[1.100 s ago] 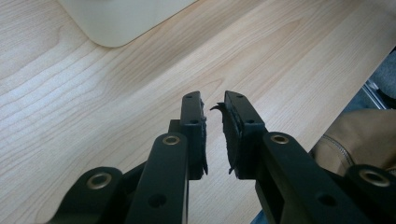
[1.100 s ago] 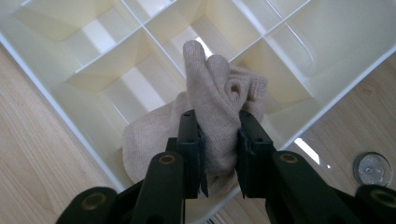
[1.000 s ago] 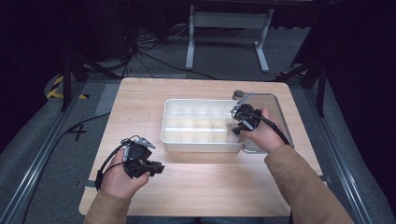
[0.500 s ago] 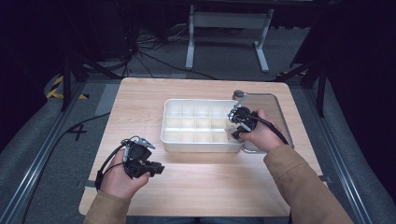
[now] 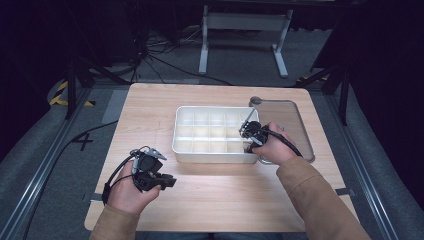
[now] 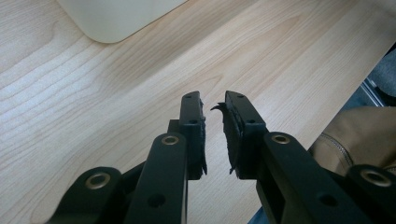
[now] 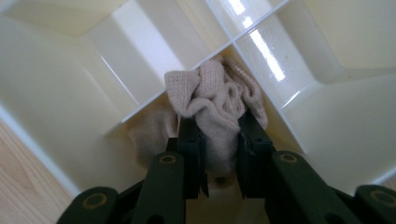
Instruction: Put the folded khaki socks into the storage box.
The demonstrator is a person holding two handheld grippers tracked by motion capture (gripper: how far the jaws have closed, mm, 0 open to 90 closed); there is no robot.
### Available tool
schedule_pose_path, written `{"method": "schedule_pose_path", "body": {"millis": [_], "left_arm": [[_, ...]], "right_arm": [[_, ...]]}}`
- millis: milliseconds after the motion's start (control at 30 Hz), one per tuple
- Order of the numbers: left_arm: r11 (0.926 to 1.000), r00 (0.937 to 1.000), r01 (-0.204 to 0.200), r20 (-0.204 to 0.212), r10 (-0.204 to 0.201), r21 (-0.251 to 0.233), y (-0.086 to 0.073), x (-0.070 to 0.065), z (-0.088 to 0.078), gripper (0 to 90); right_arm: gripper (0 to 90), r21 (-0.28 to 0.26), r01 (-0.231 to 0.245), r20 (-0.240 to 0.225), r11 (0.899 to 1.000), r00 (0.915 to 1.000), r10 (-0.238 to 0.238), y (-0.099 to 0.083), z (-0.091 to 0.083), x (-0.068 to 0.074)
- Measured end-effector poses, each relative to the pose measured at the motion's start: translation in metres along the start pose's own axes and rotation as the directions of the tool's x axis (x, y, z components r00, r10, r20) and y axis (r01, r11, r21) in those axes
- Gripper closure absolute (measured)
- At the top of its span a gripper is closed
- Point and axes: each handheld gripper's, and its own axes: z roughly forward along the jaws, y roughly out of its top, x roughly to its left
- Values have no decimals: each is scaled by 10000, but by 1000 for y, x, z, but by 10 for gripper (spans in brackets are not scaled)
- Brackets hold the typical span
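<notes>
Presently: wooden table (image 5: 220,200) bears white divided tray (image 5: 186,131). Right gripper (image 7: 218,135) over tray's near-right compartment, jaws clamped on bunched beige sock (image 7: 212,100) hanging between pads. Left gripper (image 6: 214,126) above bare wood, jaws narrowly parted, empty.

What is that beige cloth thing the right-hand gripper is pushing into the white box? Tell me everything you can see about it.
It looks like a small sock of beige ribbed knit, soft and bunched into folds. The right gripper has it pinched between its two black jaws, with crumpled fabric bulging above the jaw tips and more hanging behind the left jaw. It sits at a near-right compartment of the white divided box, pressed against the plastic dividers where they cross. What kind of garment it is cannot be told for certain.
</notes>
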Motion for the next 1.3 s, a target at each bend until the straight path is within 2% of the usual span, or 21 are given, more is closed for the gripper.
{"method": "schedule_pose_path", "body": {"millis": [200,267,367,500,567,633,700,833,1033,1100,1300], "left_arm": [[10000,10000,14,49,-14,6,0,0,0,773],[10000,10000,-36,3,36,76,1,-1,1,783],[9999,10000,-66,-2,66,100,1,-1,1,786],[9999,10000,-44,-9,44,98,1,-1,3,786],[9999,10000,-38,7,38,104,1,-2,3,785],[9999,10000,-61,23,61,100,1,-2,3,785],[9999,10000,-42,29,41,114,1,-2,2,785],[9999,10000,-76,43,76,101,1,-2,2,783],[9999,10000,-94,28,94,100,1,-2,1,782],[9999,9999,-105,15,105,63,1,-2,1,781],[9999,9999,-115,21,115,57,1,-3,1,777]], "right_arm": [[702,-97,11,-73,10000,10000,-12,0,-2,0],[611,-261,38,-43,9997,10000,-40,1,-9,0],[609,-351,-52,-25,9994,10000,51,2,-15,0],[626,-779,-88,66,9969,9999,94,3,-28,-1],[665,-1037,-47,105,9946,9999,58,5,-32,0],[715,-1342,70,330,9909,9995,-26,7,-37,1],[790,-1311,206,379,9912,9992,-158,9,-36,1],[842,-820,285,425,9962,9988,-251,9,-25,2],[852,-468,228,268,9986,9994,-215,6,-12,1],[850,-526,230,410,9984,9989,-209,5,-6,3],[843,-710,63,565,9975,9984,-22,3,-4,4]]}}
